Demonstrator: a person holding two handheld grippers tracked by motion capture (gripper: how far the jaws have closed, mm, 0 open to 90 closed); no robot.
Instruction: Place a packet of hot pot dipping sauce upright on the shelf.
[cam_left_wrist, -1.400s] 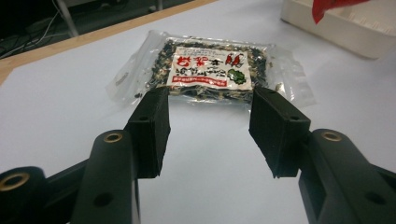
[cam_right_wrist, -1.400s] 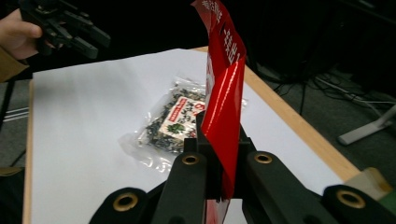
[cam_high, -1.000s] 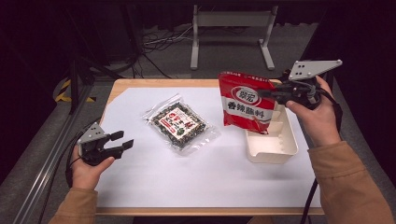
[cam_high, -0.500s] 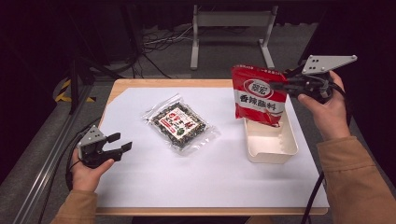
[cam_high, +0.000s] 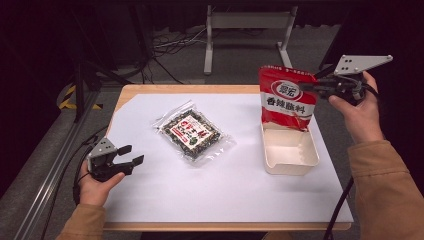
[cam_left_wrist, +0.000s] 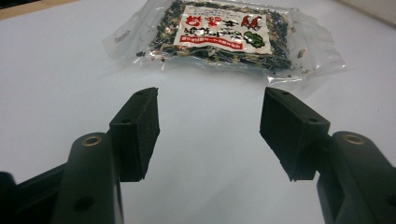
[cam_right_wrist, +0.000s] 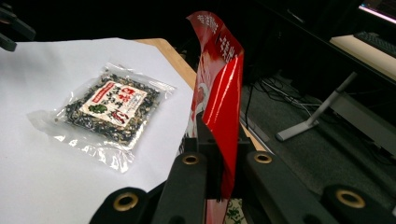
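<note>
Right gripper (cam_high: 306, 86) is clamped on the right edge of the glossy red foil seasoning pouch with white Chinese lettering (cam_high: 287, 99), holding it upright in the air above the far end of the shallow white rectangular plastic tray (cam_high: 291, 152); the pouch's bottom edge hangs just over the tray's far rim. In the right gripper view the jaws are pressed tight with the red foil (cam_right_wrist: 219, 93) sandwiched edge-on between them. Versus a second ago, the pouch and right hand have shifted right and slightly away across the table; earlier the pouch covered more of the tray's far left corner, now it sits more squarely over the far rim. Left gripper (cam_high: 131, 155) sits at the near left corner of the white paper sheet (cam_high: 200, 190), jaws spread and holding nothing; they have just been opening a bit wider, hand otherwise in place. The clear plastic bag of dark dried mix with a red-and-white label (cam_high: 193, 133) lies flat mid-sheet, unmoved, ahead of the left gripper's open jaws (cam_left_wrist: 219, 30).
</note>
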